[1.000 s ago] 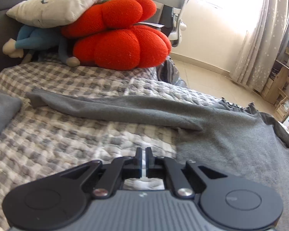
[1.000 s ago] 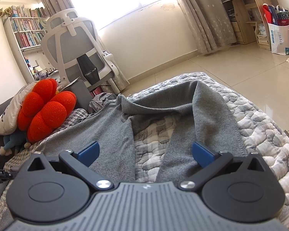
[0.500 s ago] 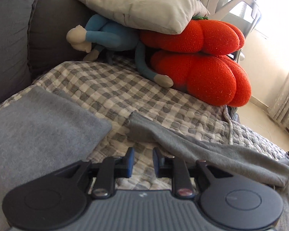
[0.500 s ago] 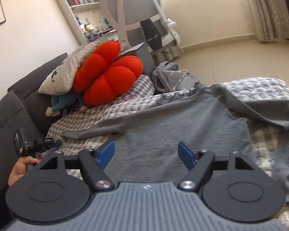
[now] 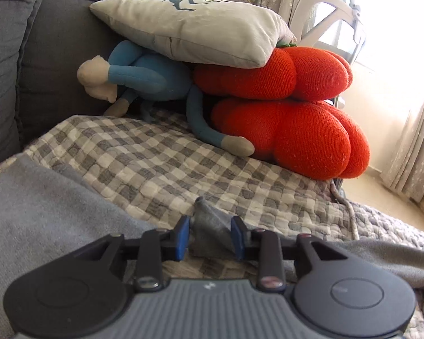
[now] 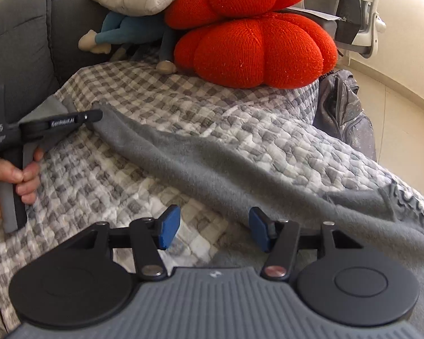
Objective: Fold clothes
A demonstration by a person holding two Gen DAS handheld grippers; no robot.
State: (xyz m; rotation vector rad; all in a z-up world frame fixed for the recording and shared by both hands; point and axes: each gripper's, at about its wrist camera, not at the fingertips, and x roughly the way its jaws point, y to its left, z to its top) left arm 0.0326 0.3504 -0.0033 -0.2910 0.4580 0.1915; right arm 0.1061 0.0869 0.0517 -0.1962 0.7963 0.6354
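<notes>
Both grippers gape: left gripper [image 5: 209,236] opening around fuzzy sleeve [image 6: 183,155], right gripper [image 6: 213,227] closing, empty.

sofa: dark grey back [image 5: 11,65] far left | cover: grey-white checked quilt [image 5: 166,163] | chair: white office chair [image 5: 336,8] far right | curtains [image 5: 410,141] right | floor: pale tile [image 6: 404,130] | light: bright daylight

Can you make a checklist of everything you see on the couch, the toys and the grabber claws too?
Surface: checked quilt over a grey sofa.
Job's things: grey garment, sleeve stretched out; cuff between left gripper's pads.
Clutter: red cushions, pillow, blue plush toy, folded grey cloth.
Grippers: left gripper opening; right gripper closing, above the sleeve's edge.
Cables: cord on quilt.
Surroundings: chair, curtain.
</notes>
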